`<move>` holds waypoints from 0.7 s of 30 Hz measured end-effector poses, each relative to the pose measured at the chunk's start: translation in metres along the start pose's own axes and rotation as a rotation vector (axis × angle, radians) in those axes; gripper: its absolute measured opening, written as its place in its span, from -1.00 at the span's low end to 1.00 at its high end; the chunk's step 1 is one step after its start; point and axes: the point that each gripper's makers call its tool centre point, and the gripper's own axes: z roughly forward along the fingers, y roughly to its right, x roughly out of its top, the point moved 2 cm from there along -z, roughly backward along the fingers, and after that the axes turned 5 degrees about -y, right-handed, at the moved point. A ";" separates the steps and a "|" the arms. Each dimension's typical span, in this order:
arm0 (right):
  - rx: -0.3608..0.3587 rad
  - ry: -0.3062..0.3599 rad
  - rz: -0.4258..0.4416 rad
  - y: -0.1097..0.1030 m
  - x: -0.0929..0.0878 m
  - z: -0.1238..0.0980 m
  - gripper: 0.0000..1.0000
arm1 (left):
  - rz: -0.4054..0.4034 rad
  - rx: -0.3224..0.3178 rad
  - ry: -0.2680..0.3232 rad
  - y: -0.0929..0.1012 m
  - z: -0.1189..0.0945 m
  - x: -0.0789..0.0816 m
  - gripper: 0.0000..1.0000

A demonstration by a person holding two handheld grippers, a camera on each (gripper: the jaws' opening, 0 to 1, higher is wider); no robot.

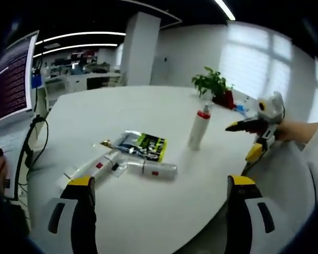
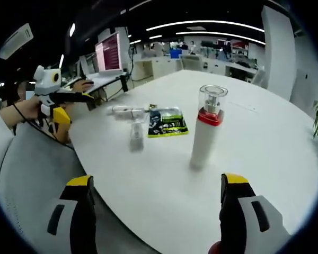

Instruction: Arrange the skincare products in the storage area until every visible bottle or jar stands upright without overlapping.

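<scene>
1. Standing upright on the white table [image 2: 265,137]: 1 white pump bottle [image 2: 206,132] w/ red collar and clear cap, ahead of the right gripper [image 2: 155,203], nearer its right-hand finger than its left, well apart from both tips.
2. In the left gripper view the same bottle [image 1: 199,128] stands ahead, between the 2 fingers but toward the right one, far from the tips.
3. Lying flat: 2 white tubes [image 1: 95,168] and [image 1: 155,169] w/ small red marks, just beyond the left gripper [image 1: 161,190], closest to its left-hand finger [image 1: 80,198]. Not upright.
4. A black-and-yellow-green packet [image 1: 144,146] lies flat just past the tubes; whether it touches them I can't tell.
5. Left gripper: fingers spread wide, nothing between them, over the table's near edge.
6. Right gripper: fingers also wide apart, holding nothing, above the table edge.
7. Farther out: potted plant [image 1: 214,85] beyond the bottle, monitor [image 1: 11,76] off past the left-hand finger, cables [image 1: 32,145] by the table's side.
</scene>
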 end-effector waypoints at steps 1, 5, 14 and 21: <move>-0.004 -0.007 -0.005 0.001 -0.002 0.001 0.96 | 0.006 -0.006 -0.005 -0.004 0.001 0.001 0.93; -0.009 -0.040 -0.021 0.001 -0.007 0.004 0.95 | 0.029 -0.002 -0.039 -0.015 0.006 0.006 0.93; -0.010 -0.042 -0.003 0.002 -0.008 0.003 0.95 | 0.085 0.022 -0.080 -0.045 0.016 0.020 0.90; -0.008 -0.042 0.002 0.003 -0.009 0.003 0.92 | 0.106 0.045 -0.193 -0.072 0.025 0.013 0.80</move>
